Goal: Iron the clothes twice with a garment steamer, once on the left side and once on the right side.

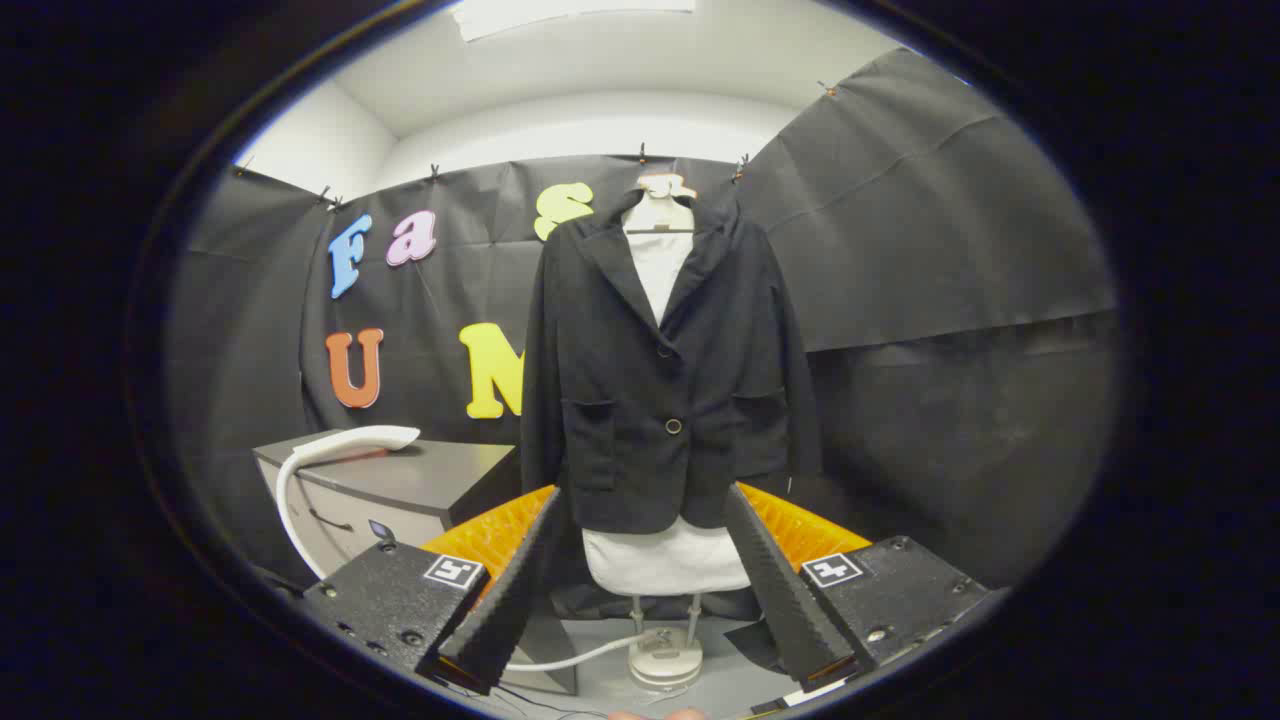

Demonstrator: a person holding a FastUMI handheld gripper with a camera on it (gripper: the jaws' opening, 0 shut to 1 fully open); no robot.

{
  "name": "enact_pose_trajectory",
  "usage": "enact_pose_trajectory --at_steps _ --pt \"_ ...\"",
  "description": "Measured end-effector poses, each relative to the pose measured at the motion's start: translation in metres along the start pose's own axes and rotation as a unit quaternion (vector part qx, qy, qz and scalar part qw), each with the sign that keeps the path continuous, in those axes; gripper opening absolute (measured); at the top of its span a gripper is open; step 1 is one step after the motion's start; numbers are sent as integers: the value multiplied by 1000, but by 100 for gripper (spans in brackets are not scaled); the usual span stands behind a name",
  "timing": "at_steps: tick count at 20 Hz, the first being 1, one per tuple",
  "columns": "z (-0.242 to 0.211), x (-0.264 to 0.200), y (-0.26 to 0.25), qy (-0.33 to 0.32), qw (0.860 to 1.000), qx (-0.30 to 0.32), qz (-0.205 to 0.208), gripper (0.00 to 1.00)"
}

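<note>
A black jacket hangs on a white dress form straight ahead, beyond my fingers, buttoned at the front. The white garment steamer head lies on a grey cabinet to the left of the jacket, and its white hose curves down along the cabinet's side. My gripper stands open, with nothing between its fingers. The dress form's round base stands on the floor between the fingers, farther off.
Black cloth walls close the booth behind and to the right of the jacket. A white cable runs along the floor to the stand's base. The cabinet has drawers facing left.
</note>
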State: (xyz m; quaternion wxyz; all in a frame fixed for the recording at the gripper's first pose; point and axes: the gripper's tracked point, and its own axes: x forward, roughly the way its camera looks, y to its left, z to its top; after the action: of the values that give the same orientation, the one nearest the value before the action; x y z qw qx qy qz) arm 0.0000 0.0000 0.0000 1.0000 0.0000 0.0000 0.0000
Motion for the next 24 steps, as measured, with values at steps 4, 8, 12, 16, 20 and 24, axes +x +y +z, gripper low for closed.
enact_pose_trajectory --at_steps 4,8,12,16,20,24 --pt "4 -2 -2 -5 1000 -1 12 100" --pt "9 0 -2 -4 1000 11 20 100" --pt "15 3 1 -4 1000 18 21 100" --pt "29 10 29 -13 998 28 45 100" --pt "40 18 85 -24 997 13 79 100" --pt "34 28 160 6 995 3 104 100"
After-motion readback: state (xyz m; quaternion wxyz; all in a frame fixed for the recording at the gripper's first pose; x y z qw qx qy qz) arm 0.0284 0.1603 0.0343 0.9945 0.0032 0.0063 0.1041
